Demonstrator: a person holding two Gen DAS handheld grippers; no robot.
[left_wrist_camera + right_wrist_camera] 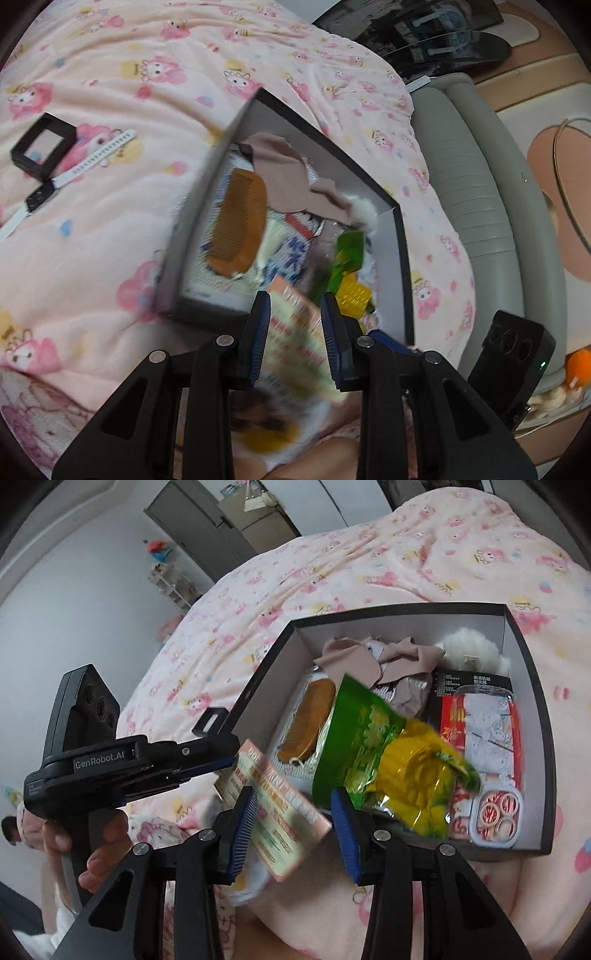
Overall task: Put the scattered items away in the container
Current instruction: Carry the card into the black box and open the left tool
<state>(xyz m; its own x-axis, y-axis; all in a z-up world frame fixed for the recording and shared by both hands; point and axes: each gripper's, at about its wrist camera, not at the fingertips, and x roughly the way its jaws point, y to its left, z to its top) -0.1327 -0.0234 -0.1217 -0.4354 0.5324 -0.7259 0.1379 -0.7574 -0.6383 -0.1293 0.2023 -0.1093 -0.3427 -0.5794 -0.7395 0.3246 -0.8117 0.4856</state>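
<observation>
A dark box [402, 236] with a grey inside lies on the pink bedspread; it also shows in the right wrist view [532, 686]. In it lie a wooden comb [238, 225], beige cloth [284, 170], a white fluffy ball [469, 646] and packets. My left gripper [295, 317] is open; a blurred pink flat packet [295, 325] lies between its fingers at the box's near edge. My right gripper [295, 816] is open; the same pink packet [280, 808] and a green-yellow packet [391, 753], both blurred, pass in front of it over the box.
A small black frame box [42, 146] and a white-strapped watch [77, 170] lie on the bedspread at the left. A grey padded bed edge [476, 192] runs along the right, with floor beyond. The left gripper's body [110, 753] and the hand holding it show at the left.
</observation>
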